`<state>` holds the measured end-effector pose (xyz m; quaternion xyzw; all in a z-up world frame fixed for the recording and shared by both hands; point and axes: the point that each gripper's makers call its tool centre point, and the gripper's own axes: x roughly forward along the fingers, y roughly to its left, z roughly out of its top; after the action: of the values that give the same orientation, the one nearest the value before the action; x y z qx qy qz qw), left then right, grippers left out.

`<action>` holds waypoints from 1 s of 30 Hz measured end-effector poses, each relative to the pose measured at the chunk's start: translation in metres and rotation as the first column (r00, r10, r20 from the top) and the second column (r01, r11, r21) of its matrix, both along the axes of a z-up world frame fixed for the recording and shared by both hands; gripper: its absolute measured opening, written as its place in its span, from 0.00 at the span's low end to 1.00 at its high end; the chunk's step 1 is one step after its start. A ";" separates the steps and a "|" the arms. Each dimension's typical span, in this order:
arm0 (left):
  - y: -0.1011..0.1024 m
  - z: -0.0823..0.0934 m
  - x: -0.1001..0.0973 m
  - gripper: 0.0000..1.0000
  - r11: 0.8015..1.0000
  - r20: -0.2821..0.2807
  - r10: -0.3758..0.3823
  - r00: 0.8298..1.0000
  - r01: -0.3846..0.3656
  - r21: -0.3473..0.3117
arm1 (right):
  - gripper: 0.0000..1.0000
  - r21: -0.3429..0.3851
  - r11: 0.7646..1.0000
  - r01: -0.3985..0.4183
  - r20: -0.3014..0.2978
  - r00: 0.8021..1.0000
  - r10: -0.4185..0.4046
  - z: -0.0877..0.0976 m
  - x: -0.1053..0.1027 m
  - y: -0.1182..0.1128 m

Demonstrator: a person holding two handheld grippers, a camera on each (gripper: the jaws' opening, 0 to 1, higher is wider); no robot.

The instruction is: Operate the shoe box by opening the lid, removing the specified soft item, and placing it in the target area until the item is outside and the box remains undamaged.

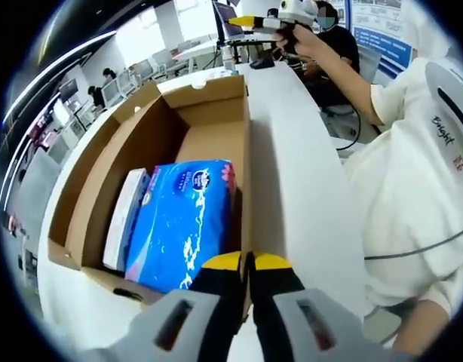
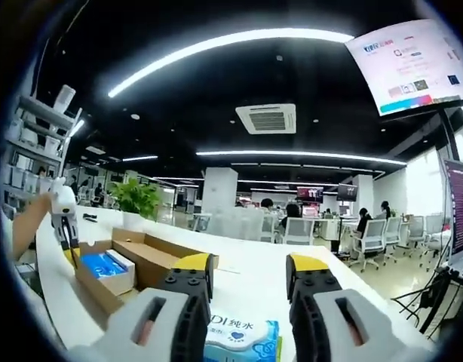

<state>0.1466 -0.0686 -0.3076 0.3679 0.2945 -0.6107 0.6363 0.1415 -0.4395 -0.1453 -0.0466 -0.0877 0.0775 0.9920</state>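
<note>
In the left gripper view, the open shoe box lies on the white counter, lid off. Inside, a white box sits against the left wall, touching a blue tissue pack whose near end is hidden by the left gripper. Its yellow-tipped jaws are pressed together over the box's near right wall; whether they pinch it is unclear.

In the right gripper view, the shoe box sits far left, and the right gripper stands wide apart above a second tissue pack, cut off below.
</note>
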 end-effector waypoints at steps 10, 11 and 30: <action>0.002 -0.001 -0.001 0.03 1.000 -0.006 0.013 1.000 -0.013 0.016 | 0.38 -0.048 0.998 -0.049 -0.026 0.999 0.047 -0.006 0.006 0.021; 0.002 -0.001 -0.001 0.03 1.000 -0.007 0.012 1.000 -0.012 0.016 | 0.38 -0.051 0.997 -0.050 -0.027 0.998 0.049 -0.006 0.007 0.022; 0.001 -0.001 -0.002 0.02 1.000 0.003 -0.015 1.000 0.015 0.014 | 0.38 -0.114 0.967 -0.228 -0.054 0.973 0.223 -0.002 0.011 0.071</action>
<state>0.1448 -0.0675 -0.3086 0.3755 0.2949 -0.6129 0.6296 0.1526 -0.3685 -0.1470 -0.0938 -0.0673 0.1960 0.9738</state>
